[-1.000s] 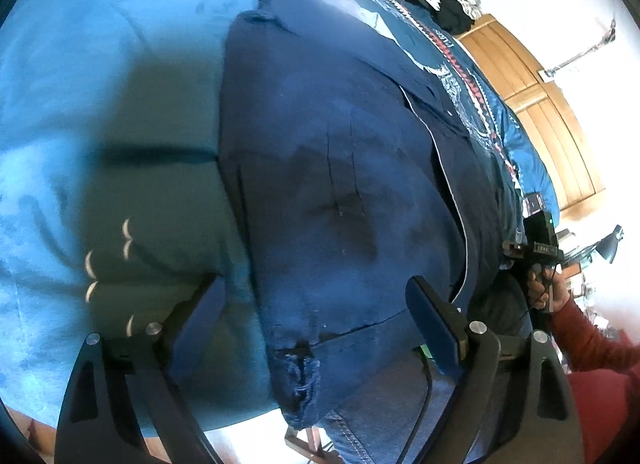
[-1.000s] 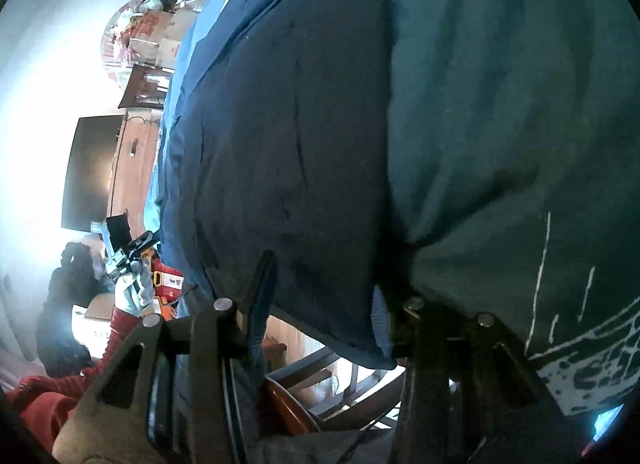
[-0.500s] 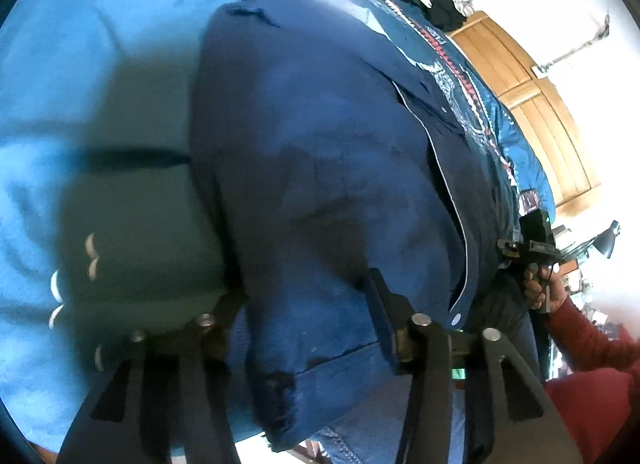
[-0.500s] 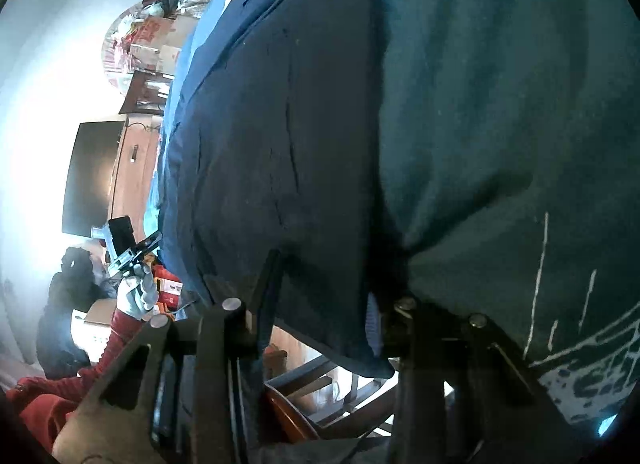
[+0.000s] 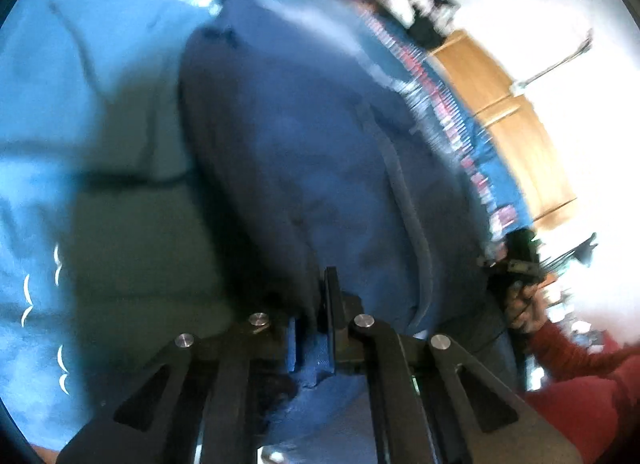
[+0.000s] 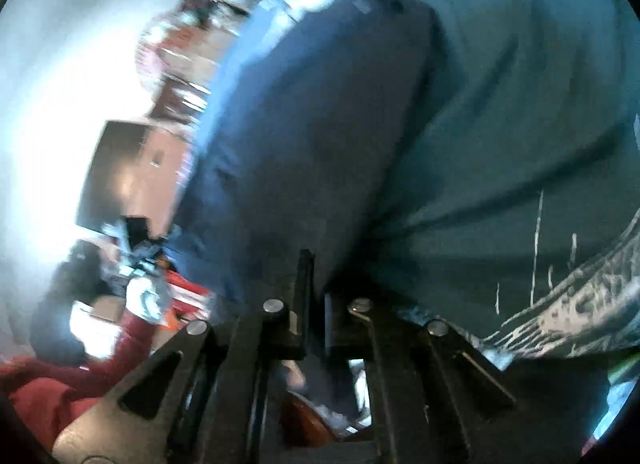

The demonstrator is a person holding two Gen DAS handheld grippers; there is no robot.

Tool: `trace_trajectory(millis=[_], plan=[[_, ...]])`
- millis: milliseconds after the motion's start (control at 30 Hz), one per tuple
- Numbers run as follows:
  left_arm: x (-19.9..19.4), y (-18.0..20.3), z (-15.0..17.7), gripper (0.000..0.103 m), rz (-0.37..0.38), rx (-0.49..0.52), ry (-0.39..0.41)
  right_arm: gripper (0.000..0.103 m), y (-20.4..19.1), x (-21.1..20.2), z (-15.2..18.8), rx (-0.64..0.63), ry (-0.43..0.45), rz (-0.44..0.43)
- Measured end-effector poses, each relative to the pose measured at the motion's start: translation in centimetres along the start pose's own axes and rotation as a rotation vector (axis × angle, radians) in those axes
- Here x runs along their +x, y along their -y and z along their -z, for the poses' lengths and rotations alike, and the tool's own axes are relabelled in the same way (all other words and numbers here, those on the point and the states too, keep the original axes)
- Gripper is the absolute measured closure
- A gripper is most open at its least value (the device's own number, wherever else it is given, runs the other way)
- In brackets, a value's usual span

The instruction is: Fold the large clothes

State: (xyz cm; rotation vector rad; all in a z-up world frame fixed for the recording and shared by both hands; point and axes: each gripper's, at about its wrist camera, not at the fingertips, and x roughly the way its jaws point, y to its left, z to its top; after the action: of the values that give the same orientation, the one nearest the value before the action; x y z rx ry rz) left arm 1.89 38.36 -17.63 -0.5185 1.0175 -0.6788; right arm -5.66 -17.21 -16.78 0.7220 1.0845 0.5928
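Note:
A large dark blue garment (image 5: 304,152) lies spread over a light blue bedcover (image 5: 80,76). My left gripper (image 5: 316,304) is shut on the garment's near hem, and a fold of blue cloth bulges out between its jaws. In the right wrist view the same dark blue garment (image 6: 320,136) fills the middle. My right gripper (image 6: 316,284) is shut on its near edge, with the cloth pinched between the narrow jaws. Both views are blurred by motion.
A person's hand in a red sleeve (image 5: 560,348) holds the other gripper at the right of the left wrist view. A wooden wardrobe (image 5: 516,132) stands behind the bed. A patterned cloth (image 6: 572,304) lies at the right. Clutter and a dark screen (image 6: 120,176) are at the left.
Both grippers have gone from open around the garment's near edge to shut on it. The views have shifted and blurred, so both hands are moving with the cloth.

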Motion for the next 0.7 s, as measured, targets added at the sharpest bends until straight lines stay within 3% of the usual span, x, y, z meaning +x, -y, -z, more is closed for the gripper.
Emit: trace_trajectory(millis=[100,200,333,433,567,667,700], plan=[[-0.8,1.3,-2.0,0.097,0.101,-0.031,0.08,0.101,-1.6,-1.7,-2.2,0.005,0.063,-0.071],[-0.6,2.2,-4.8,0.097,0.152,-0.042,0.129,0.102,-2.6,-2.3,-5.4,0.018,0.105,-0.13],[0.2,2.9,-11.0,0.096,0.195,-0.053,0.187,0.102,-3.8,-2.5,-11.1,0.038,0.143,-0.207],[1.5,2.5,-17.2,0.096,0.21,-0.079,0.228,0.102,-3.3,-2.0,-17.8,0.084,0.172,-0.219],[4.7,0.0,-25.4,0.095,0.166,-0.134,0.25,0.102,-0.3,0.6,-28.2,0.148,0.205,-0.168],[9.2,-4.3,-30.0,0.088,0.044,-0.213,0.228,0.098,4.7,4.1,-33.6,0.246,0.189,-0.1],[11.4,-6.9,-30.9,0.087,0.016,-0.287,0.213,0.097,6.2,5.2,-34.5,0.271,0.175,-0.068]])
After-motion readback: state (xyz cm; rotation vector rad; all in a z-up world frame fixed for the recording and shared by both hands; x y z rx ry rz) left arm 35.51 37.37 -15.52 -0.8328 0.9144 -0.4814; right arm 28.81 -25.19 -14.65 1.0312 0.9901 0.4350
